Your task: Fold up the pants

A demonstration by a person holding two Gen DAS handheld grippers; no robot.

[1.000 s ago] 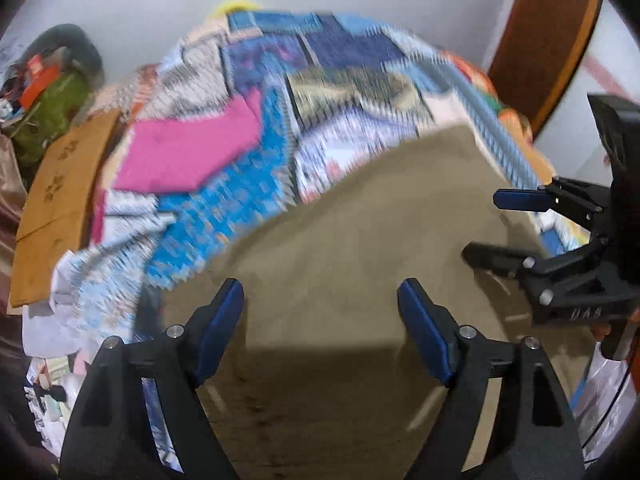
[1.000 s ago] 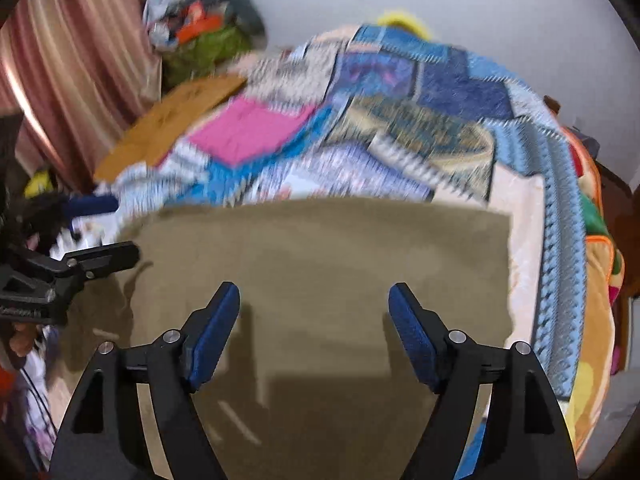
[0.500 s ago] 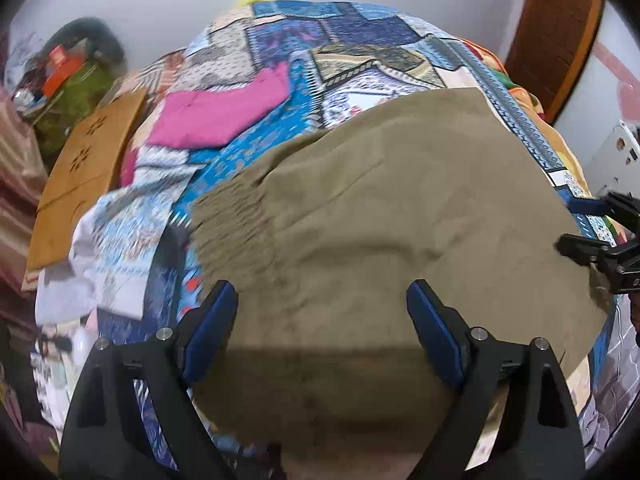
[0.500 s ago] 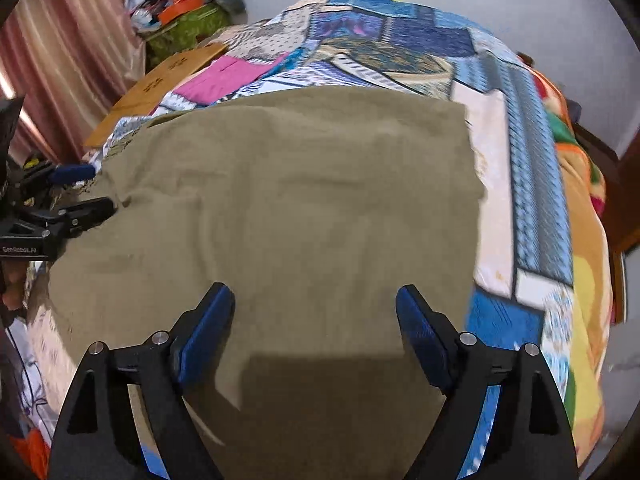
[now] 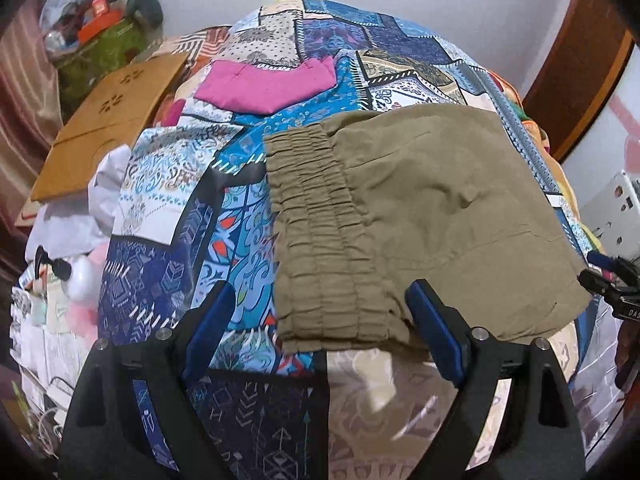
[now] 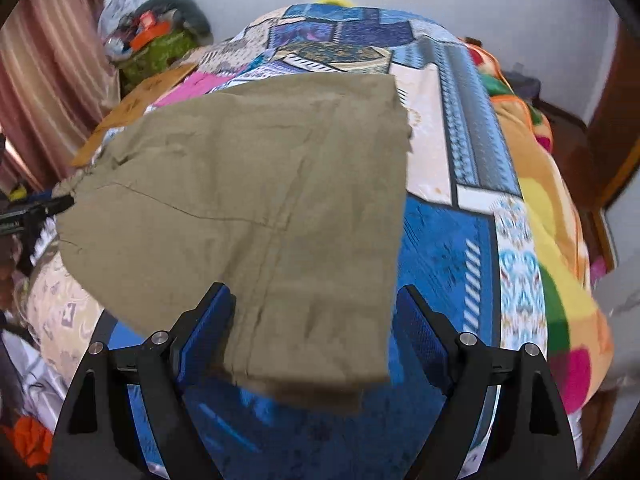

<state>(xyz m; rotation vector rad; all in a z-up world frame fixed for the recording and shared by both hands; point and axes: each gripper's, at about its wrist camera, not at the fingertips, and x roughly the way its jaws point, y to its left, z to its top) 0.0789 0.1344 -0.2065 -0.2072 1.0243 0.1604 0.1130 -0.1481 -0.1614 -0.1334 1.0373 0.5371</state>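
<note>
A bed fills the room, spread with one patchwork quilt (image 5: 248, 216) of blue, navy and cream panels, a pale wall behind it and a striped curtain (image 6: 48, 80) to the left. One pair of olive pants (image 5: 420, 216), folded to a broad slab, lies flat on the near half of the quilt. Its long axis runs left to right across the bed: the gathered elastic waistband (image 5: 320, 236) faces left, and the squared-off folded end (image 6: 396, 208) faces right.

Two handheld grippers hover over the near edge of the cloth. The left gripper (image 5: 320, 336) hangs above the waistband's near corner, which shows in the gap between its blue pads; the pads stand well apart and touch no fabric. Its jaws have just been opening. The right gripper (image 6: 316, 332) hangs above the near right corner of the pants, the cloth's near edge lying between its blue pads (image 6: 204, 332), which press on nothing. Its jaws too have just been opening. Each gripper is released and empty, and each appears at the edge of the other's view.

Beyond the pants, one pink garment (image 5: 268, 88) lies on the far left of the quilt. One flat brown cardboard sheet (image 5: 108, 128) leans off the bed's left side, with a green bag (image 5: 100, 52) of clutter behind it in the far left corner. An orange and yellow blanket (image 6: 560, 264) drapes down the bed's right side.
</note>
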